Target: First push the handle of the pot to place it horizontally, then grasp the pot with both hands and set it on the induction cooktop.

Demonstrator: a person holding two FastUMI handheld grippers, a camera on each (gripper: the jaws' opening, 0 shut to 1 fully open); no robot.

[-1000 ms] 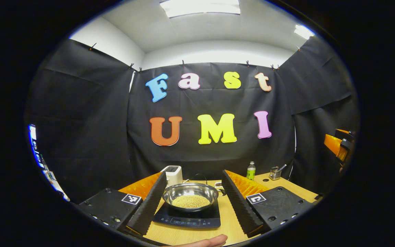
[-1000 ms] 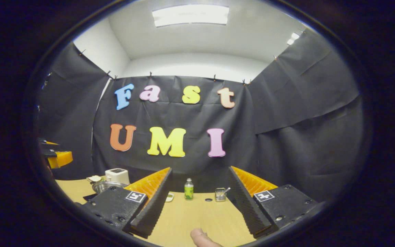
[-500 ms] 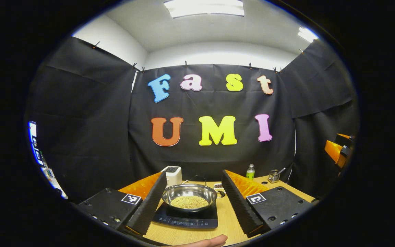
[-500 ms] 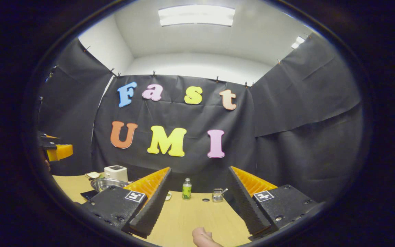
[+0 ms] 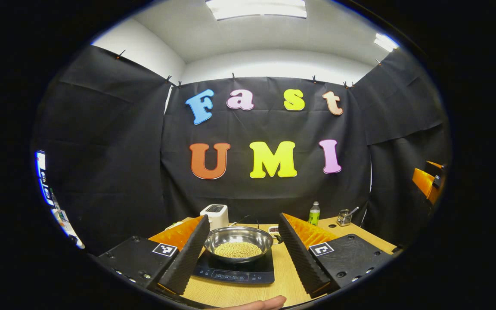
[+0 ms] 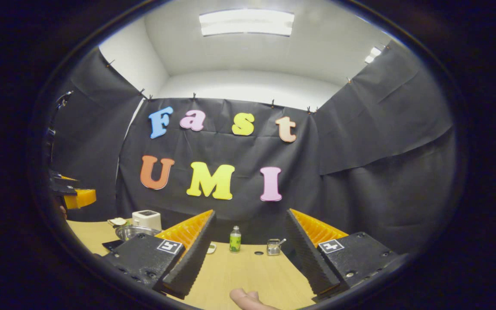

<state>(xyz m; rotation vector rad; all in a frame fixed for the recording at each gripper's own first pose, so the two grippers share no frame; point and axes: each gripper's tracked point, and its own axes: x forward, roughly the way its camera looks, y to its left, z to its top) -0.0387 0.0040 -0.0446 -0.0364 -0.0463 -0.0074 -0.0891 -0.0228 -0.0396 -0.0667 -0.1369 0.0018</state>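
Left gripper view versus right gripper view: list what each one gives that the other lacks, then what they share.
Left gripper view: the beans inside the pot and the cooktop control panel. Right gripper view: bare table in front of the bottle. Shared: pot, cooktop, bottle, white appliance, metal holder.

Both views bright and sharp. Illumination from a ceiling light panel [image 5: 256, 7], overexposed, glaring. Strong fisheye bending at the edges. Steel pot [image 5: 238, 243] carries mild reflections; shadows soft.
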